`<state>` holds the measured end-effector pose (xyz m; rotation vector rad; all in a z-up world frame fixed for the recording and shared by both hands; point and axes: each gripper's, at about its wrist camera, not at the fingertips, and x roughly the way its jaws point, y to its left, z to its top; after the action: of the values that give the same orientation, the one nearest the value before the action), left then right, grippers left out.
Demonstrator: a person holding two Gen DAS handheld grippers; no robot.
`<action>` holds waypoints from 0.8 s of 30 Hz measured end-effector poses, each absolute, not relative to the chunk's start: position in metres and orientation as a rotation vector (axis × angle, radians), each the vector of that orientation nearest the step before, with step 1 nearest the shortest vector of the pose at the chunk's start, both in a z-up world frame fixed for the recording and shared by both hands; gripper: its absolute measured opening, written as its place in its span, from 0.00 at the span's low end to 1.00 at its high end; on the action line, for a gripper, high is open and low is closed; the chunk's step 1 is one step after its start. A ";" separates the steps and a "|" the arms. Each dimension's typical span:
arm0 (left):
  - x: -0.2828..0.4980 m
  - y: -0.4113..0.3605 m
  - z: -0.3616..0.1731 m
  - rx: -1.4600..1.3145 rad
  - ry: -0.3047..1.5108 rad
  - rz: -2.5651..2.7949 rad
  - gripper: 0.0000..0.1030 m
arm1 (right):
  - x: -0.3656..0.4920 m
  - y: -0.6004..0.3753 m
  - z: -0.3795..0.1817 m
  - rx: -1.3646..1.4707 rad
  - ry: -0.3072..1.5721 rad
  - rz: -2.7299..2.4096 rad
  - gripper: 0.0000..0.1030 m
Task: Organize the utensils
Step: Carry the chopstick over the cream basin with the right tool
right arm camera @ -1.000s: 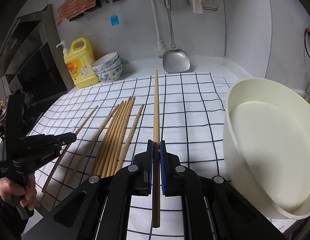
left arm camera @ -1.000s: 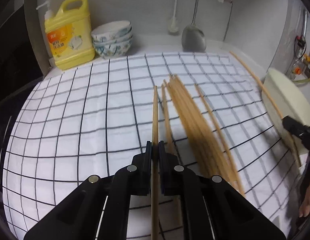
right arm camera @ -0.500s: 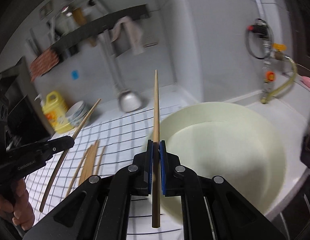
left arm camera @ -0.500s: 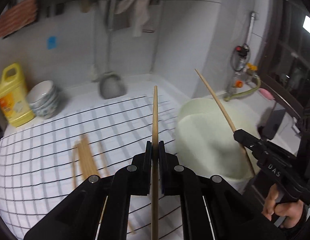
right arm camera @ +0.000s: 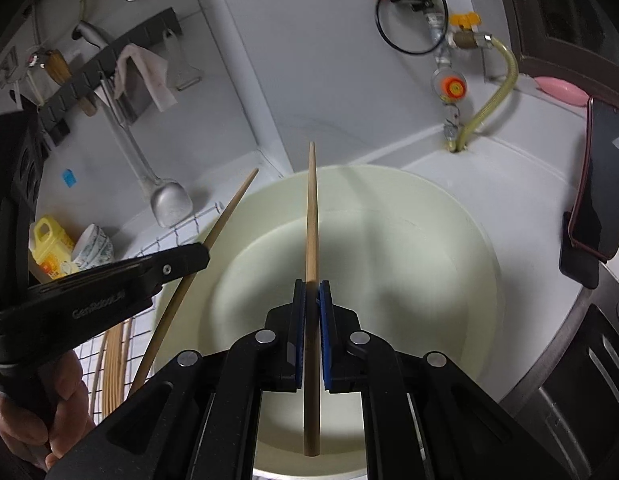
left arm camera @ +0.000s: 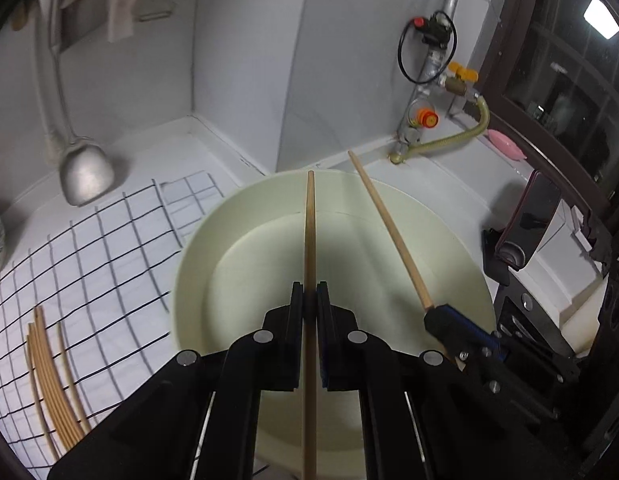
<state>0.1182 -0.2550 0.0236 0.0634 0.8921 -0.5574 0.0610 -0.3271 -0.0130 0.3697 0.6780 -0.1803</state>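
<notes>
1. White table (left arm camera: 157, 148), checked cloth (left arm camera: 89, 264) at left.
2. Cream basin (right arm camera: 481, 248) below both grippers.
3. Left gripper (left arm camera: 309, 304), right gripper (right arm camera: 311, 300): jaws of each clamped on a chopstick (left arm camera: 310, 224) over the basin.
4. Chopsticks: light, stiff, likely slick; grip mid-shaft.

white tiled corner walls (left arm camera: 237, 40) above a white counter (right arm camera: 521, 184); dark hook rail (right arm camera: 109, 64) at left, gas pipe with valve (right arm camera: 449, 40) and dark window (left arm camera: 569, 60) at right.
</notes>
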 end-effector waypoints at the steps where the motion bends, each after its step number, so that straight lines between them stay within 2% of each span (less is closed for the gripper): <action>1: 0.120 -0.259 0.020 0.073 0.899 -0.551 0.07 | 0.063 -0.330 -0.016 0.374 0.690 -0.183 0.06; 12: 0.138 -0.268 -0.011 0.089 0.968 -0.507 0.07 | 0.073 -0.333 -0.035 0.369 0.757 -0.205 0.06; 14: 0.140 -0.264 -0.012 0.088 0.988 -0.498 0.08 | 0.073 -0.334 -0.036 0.371 0.763 -0.218 0.09; 15: 0.140 -0.262 -0.012 0.088 0.992 -0.492 0.09 | 0.072 -0.335 -0.035 0.369 0.761 -0.223 0.17; 17: 0.140 -0.259 -0.011 0.094 0.988 -0.483 0.22 | 0.070 -0.335 -0.031 0.361 0.742 -0.231 0.28; 19: 0.138 -0.252 -0.005 0.093 0.959 -0.455 0.67 | 0.067 -0.335 -0.027 0.356 0.726 -0.236 0.32; 20: 0.136 -0.247 -0.001 0.085 0.924 -0.443 0.73 | 0.065 -0.335 -0.025 0.354 0.720 -0.238 0.32; 24: 0.132 -0.236 0.012 0.098 0.872 -0.416 0.74 | 0.063 -0.335 -0.022 0.354 0.708 -0.241 0.32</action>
<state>0.1318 -0.2356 0.0125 0.0976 0.8723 -0.4156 0.0634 -0.3351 -0.0220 0.3539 0.7083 -0.2407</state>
